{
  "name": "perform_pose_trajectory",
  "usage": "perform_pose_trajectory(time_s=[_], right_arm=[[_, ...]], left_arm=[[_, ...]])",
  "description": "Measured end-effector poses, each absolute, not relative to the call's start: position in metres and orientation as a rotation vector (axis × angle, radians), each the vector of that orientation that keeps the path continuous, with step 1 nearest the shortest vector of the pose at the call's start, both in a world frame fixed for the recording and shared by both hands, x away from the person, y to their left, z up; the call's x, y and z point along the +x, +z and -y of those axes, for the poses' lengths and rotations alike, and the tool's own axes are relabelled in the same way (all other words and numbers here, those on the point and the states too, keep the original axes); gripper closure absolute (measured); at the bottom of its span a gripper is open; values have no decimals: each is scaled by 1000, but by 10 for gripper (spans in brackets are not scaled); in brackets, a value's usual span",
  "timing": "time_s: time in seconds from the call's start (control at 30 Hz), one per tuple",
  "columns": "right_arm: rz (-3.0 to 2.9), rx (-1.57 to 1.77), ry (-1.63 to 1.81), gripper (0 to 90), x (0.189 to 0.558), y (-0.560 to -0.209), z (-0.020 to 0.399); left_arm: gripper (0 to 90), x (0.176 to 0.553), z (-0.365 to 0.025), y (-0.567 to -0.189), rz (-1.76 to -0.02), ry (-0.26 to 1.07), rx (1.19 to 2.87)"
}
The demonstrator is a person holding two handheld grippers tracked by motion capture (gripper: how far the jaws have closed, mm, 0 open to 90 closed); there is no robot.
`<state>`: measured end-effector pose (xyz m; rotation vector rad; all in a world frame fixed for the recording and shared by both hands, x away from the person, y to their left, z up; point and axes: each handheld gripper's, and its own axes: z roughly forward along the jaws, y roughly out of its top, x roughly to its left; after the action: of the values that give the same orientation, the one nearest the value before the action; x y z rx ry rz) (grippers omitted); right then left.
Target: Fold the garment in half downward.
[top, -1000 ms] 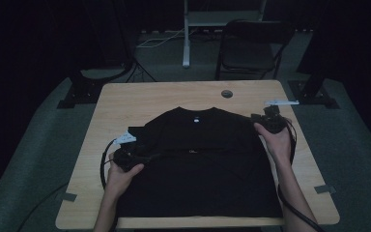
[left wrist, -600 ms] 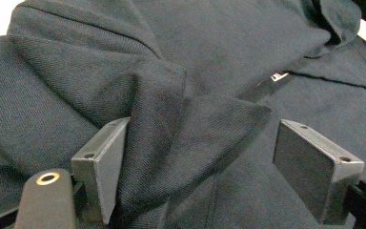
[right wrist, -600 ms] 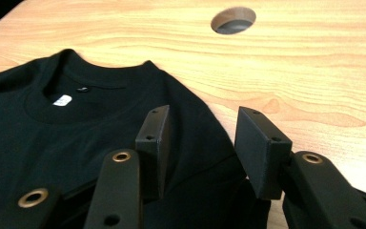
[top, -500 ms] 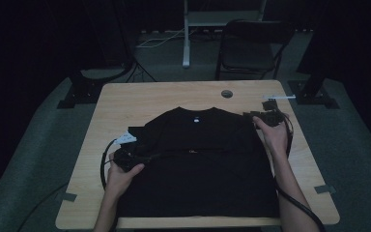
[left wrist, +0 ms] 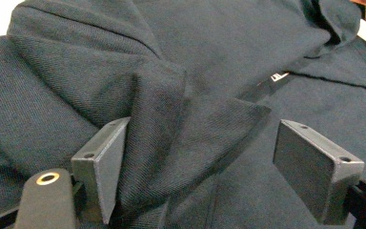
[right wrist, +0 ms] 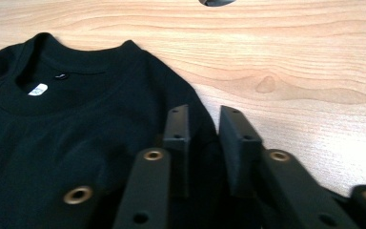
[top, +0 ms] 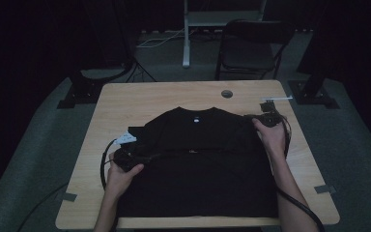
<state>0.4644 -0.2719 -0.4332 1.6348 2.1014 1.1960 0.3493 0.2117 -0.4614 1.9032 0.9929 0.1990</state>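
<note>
A black T-shirt (top: 198, 159) lies flat on the wooden table (top: 140, 101), collar toward the far edge, with a white neck label (right wrist: 38, 89). My left gripper (top: 125, 158) rests at the shirt's left side. Its jaws stand wide open (left wrist: 198, 138) around a raised fold of the cloth (left wrist: 171, 109), which leans on the left jaw. My right gripper (top: 263, 118) is at the shirt's right shoulder. Its jaws (right wrist: 204, 114) have just been closing and now pinch a ridge of the black cloth.
A round cable hole (top: 227, 93) sits near the table's far edge. A white tag (top: 125, 137) lies by the left sleeve. A folding chair (top: 251, 43) and stand feet (top: 82, 89) are on the floor behind the table. Cables trail from both grippers.
The right hand has shifted slightly inward onto the shirt's right shoulder. The left hand and its gripper have stayed where they were.
</note>
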Motion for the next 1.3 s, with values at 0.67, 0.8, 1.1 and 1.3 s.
perform_pose_trajectory(time_s=[0.67,0.8,1.1,1.3], right_arm=[[-2112,1608,1167,842,460,-439,270],[-2121,1596,1173,837,459,-439,272],[-2144,1583,1166,815,459,-440,267],[-2161,1561,1149,815,457,-442,263]], left_arm=[[233,351,-218,-455,-1002,185,1866],[233,353,-224,-444,-1008,205,1842],[235,374,-225,-419,-1033,310,1854],[307,401,-222,-415,-1066,308,1852]])
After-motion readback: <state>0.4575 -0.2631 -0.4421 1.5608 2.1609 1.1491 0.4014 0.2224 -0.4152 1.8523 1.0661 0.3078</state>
